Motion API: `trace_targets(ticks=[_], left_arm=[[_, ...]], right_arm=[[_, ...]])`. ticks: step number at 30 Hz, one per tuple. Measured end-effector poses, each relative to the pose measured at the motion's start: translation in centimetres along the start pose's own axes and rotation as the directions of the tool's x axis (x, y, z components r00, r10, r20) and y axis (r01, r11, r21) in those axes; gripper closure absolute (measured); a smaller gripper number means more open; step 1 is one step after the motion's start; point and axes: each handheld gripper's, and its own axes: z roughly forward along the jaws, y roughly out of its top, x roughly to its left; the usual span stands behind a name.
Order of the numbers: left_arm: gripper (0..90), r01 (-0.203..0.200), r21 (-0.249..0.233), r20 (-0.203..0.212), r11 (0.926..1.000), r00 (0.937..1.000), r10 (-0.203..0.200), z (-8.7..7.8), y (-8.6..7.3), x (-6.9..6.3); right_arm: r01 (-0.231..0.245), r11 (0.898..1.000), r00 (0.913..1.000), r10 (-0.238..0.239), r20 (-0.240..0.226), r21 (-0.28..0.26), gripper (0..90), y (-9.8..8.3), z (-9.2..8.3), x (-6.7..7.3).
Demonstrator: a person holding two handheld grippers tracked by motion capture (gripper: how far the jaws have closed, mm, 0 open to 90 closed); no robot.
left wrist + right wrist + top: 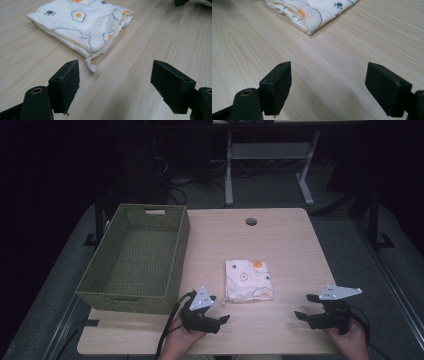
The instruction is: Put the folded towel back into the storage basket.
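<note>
Your left tool [218,312] has its jaws spread wide with nothing between them, and so does your right tool [306,307]. The folded white cloth with fried-egg and paw prints [248,280] lies flat on the light wood worktop [280,240], just ahead of the left tool and between the two, touching neither.

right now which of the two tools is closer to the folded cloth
The left tool, beside the green basket: it sits just off the near left corner of the folded cloth, while the right tool stands well off to the side.
</note>
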Motion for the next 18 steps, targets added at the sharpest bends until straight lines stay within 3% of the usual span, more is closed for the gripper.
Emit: trace_targets(ticks=[9, 13, 18], left_arm=[[22.7, -0.03, -0.002, -0.002, 0.9995, 0.9995, 0.03, 0.4, 2.8, 0.4], [23.0, -0.025, -0.01, 0.003, 0.9996, 0.9997, 0.025, 0.7, 3.7, 0.7], [23.1, -0.03, 0.001, 0.018, 0.9996, 0.9994, 0.03, 2.3, 5.5, 1.5]], right_arm=[[-0.004, 1.0, 1.0, 0.003, -0.005, -0.004, 20.8, 0.0, 0.0, -0.1], [-0.006, 1.0, 1.0, 0.006, -0.006, -0.009, 20.8, 0.0, 0.0, -0.1], [-0.01, 1.0, 0.9999, 0.01, 0.001, -0.015, 20.8, 0.1, -0.2, -0.2]])
